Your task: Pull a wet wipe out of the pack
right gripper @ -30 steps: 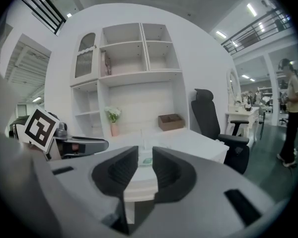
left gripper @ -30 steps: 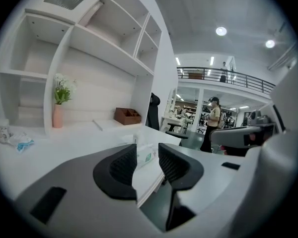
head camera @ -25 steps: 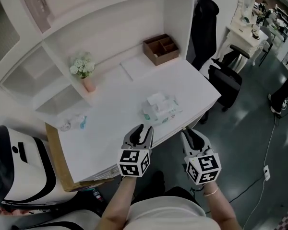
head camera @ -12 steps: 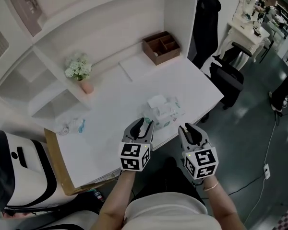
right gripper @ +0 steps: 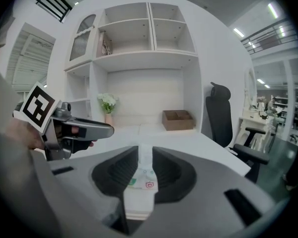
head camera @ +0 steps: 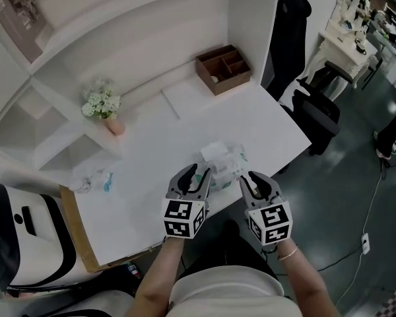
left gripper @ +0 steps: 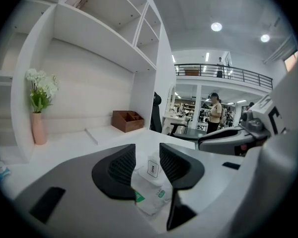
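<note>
Head view: wipe pack (head camera: 223,164) lies near the front edge of the counter (head camera: 145,144). Left tongs (head camera: 197,174) and right tongs (head camera: 251,180) come at it side by side, probably one to steady and one to pull.
Left gripper view: jaws opening, nothing pinched, pack just ahead. Flap label (left gripper: 152,169) too small to read.
Right gripper view: jaws apart, empty, pack in line beyond the gap.

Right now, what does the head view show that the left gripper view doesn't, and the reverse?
Head view only: the person's forearms, the floor cable. Left gripper view only: balcony railing, ceiling lights, a person standing far back. Both: wet wipe pack, untouched ahead of the left gripper, its fingers opening; flower vase; wooden organizer; right gripper.
</note>
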{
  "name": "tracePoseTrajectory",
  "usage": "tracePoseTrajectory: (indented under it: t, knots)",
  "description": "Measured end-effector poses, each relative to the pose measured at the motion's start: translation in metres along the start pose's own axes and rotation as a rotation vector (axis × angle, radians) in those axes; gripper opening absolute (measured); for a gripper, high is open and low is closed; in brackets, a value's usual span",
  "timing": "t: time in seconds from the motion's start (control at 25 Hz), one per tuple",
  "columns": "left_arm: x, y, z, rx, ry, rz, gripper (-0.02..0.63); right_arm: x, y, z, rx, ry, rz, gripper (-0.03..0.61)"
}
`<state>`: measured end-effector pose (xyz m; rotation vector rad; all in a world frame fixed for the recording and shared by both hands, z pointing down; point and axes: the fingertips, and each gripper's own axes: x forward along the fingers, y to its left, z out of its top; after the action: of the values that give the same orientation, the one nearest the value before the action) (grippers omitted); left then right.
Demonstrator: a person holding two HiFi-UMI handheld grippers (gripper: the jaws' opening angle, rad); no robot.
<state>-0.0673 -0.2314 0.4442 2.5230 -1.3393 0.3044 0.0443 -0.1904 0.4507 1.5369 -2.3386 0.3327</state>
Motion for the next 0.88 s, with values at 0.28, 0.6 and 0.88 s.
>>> tracePoseTrajectory:
  t: [0.28,0.6,0.88]
  knots:
    - [0.011,0.008,0.003,0.004,0.011,0.024,0.140,0.035,0.000,-0.014,-0.021,0.054,0.064,0.075]
    - [0.022,0.007,-0.002,0.001,0.030,0.043,0.140,0.063,0.000,-0.034,-0.075,0.140,0.119,0.075]
    - [0.030,0.004,-0.001,0.007,0.042,0.028,0.158,0.076,0.000,-0.050,-0.100,0.200,0.151,0.074]
